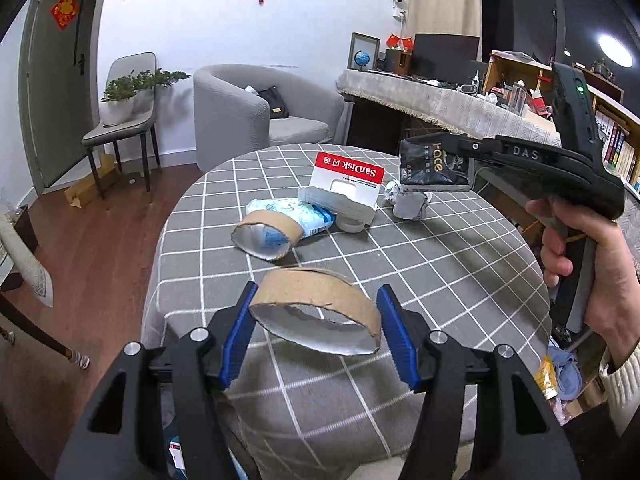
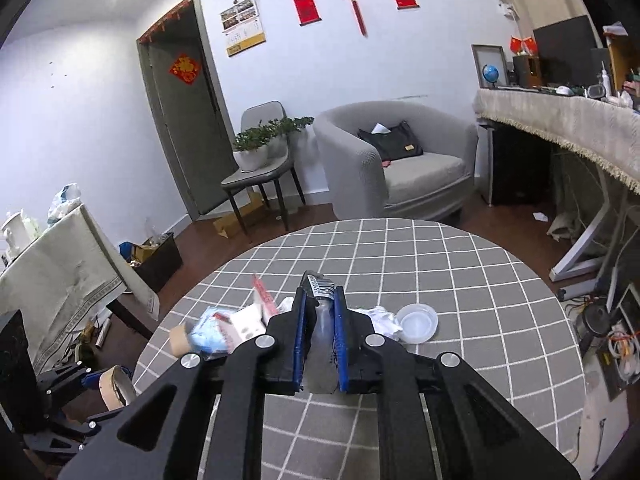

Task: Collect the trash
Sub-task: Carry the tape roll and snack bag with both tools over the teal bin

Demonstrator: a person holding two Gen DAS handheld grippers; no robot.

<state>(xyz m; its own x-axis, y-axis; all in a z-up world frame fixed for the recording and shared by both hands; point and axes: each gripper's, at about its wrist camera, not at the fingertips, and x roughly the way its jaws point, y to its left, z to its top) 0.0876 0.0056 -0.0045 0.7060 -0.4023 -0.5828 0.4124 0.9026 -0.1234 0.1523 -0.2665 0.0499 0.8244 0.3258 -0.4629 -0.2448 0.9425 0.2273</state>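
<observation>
Black tongs (image 1: 316, 332), blue ribbed pads (image 1: 236, 332), silver screws, cream knit sleeve

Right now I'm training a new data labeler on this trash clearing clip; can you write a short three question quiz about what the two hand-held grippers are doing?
1. True or false: the left hand-held gripper holds a cardboard ring between its fingers.
2. What does the right hand-held gripper grip? A) a dark wrapper B) the clear lid C) the red and white card
3. Fill in: a second cardboard ring lies on the table beside a blue and white ______.

Key
1. True.
2. A: the dark wrapper is clamped and lifted above the table; the clear lid and the red and white card lie on the checked cloth.
3. Packet.
</observation>
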